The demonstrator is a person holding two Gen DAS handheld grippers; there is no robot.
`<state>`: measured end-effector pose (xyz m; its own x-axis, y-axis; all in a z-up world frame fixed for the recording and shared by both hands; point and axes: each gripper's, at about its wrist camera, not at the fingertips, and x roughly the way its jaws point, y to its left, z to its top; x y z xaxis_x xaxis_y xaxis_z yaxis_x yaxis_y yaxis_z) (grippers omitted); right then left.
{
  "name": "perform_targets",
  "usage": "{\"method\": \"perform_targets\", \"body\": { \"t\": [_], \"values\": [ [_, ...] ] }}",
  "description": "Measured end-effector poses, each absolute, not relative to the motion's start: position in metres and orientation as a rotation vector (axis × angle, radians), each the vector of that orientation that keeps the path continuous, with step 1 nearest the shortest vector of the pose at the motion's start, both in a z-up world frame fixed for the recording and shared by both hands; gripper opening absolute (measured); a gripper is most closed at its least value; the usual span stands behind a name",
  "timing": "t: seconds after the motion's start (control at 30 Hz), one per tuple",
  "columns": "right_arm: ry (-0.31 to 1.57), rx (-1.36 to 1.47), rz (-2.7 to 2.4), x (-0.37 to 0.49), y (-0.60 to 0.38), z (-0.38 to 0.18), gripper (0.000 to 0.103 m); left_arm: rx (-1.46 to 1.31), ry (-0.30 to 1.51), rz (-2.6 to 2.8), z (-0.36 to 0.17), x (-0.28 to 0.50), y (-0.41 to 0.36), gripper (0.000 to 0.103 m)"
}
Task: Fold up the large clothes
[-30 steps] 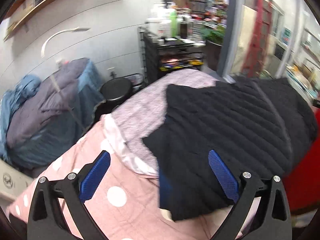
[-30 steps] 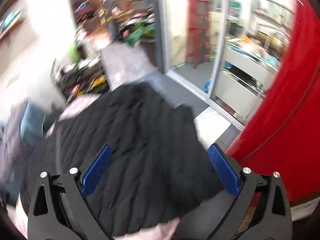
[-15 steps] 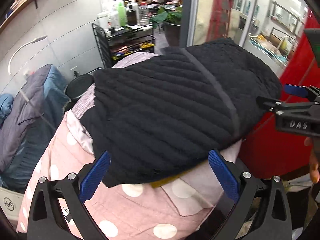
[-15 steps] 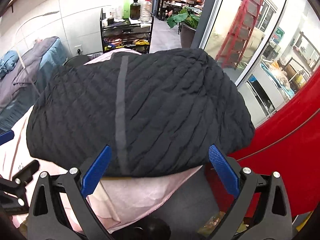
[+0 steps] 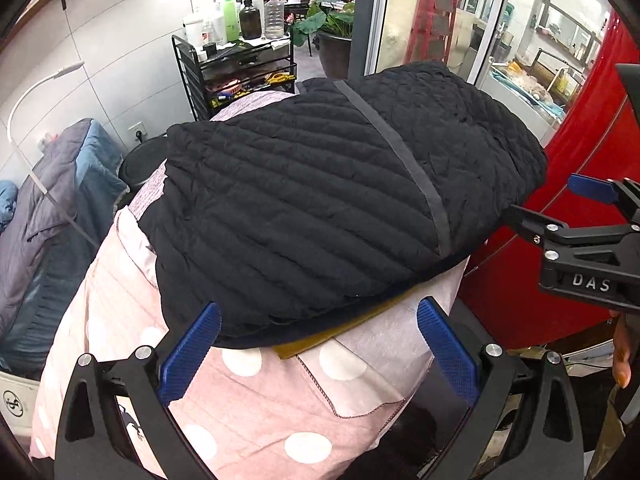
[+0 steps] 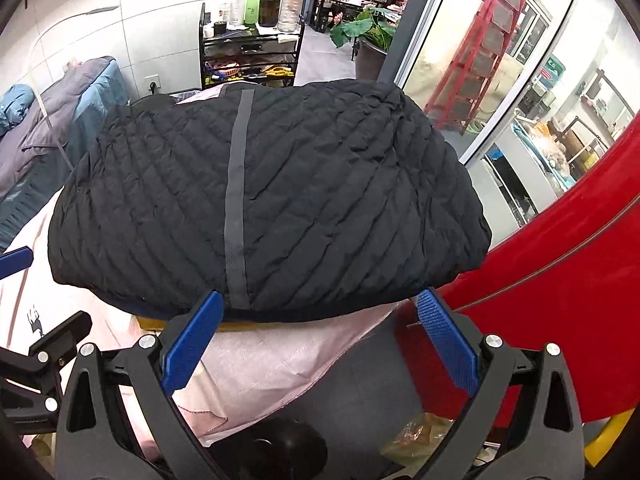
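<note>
The black quilted jacket [image 5: 320,208] lies folded into a thick bundle on top of a pink polka-dot cover [image 5: 248,396] that drapes the table, a grey strip [image 6: 236,208] running across its upper face. It sits toward the table's right edge, and its right end seems to reach or slightly overhang that edge beside a red panel [image 6: 560,288]. A yellowish layer [image 5: 340,332] peeks out beneath its near edge.

The main risk, as I judge it, is the bundle sliding or springing open: the padding is puffy, so a careless nudge at the near edge could lift the top layer, and a push to the right could tip the overhanging end off the table. The loose cover beneath could also drag along and shift everything.

The left tongs [image 5: 318,348] hover just short of the near edge, released, jaws spread wide with nothing between them. The right tongs [image 6: 320,340] are likewise released and empty, poised at the near edge toward the right corner. Both point forward over the jacket, apart from it
</note>
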<state>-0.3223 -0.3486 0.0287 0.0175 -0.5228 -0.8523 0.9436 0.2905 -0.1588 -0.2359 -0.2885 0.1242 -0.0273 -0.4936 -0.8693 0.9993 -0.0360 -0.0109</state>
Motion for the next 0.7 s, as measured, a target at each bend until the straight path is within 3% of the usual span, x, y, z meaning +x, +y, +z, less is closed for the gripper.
{"method": "perform_targets", "body": {
  "t": [0.7],
  "values": [
    [0.996,0.562,-1.220,-0.327,-0.336,0.024,0.096,0.838,0.828,-1.406,0.121,-0.233,-0.281,0.097]
  ]
}}
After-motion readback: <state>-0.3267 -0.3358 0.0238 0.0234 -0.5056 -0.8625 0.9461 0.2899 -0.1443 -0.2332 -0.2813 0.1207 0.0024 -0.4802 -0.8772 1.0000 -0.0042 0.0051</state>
